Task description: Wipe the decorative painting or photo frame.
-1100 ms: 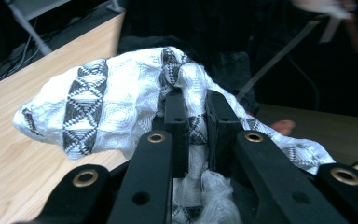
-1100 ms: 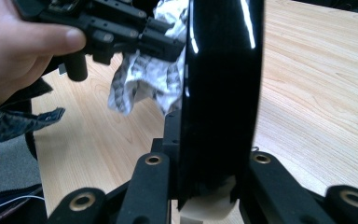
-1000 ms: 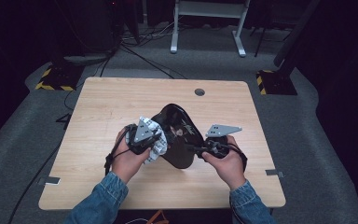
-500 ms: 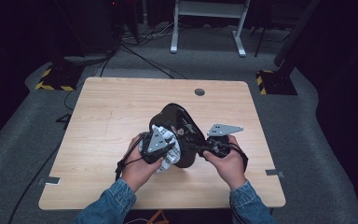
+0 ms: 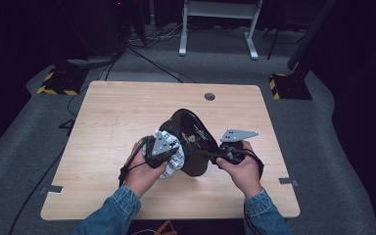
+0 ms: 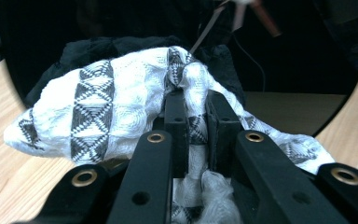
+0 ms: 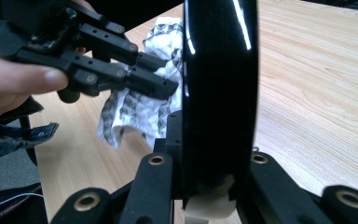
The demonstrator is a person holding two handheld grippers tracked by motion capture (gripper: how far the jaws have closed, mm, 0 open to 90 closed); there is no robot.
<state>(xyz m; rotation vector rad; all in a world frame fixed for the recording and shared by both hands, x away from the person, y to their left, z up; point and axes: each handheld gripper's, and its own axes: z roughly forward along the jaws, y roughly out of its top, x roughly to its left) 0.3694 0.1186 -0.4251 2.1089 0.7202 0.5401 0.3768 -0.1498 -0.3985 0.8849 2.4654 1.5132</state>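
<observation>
A glossy black dish [image 5: 193, 142] is held on edge above the middle of the wooden table [image 5: 117, 112]. My right gripper [image 5: 210, 155] is shut on its rim from the right; in the right gripper view the dish [image 7: 219, 93] stands upright between my jaws [image 7: 209, 126]. My left gripper [image 5: 169, 149] is shut on a white cloth with a black pattern [image 5: 174, 164], pressed to the dish's left face. The left gripper view has the cloth [image 6: 102, 112] bunched around my closed fingertips [image 6: 196, 100], with the dark dish [image 6: 284, 56] behind. The right gripper view also catches the left gripper [image 7: 163, 86] and cloth [image 7: 135, 112].
A round cable hole [image 5: 209, 96] sits near the table's far edge. Beyond the table stand a white frame [image 5: 218, 29] and striped yellow-black floor bases [image 5: 58, 83], with cables across the grey floor.
My left gripper has carried the cloth rightwards from the dish's left side onto its face. The right hand and the dish have stayed in place.
</observation>
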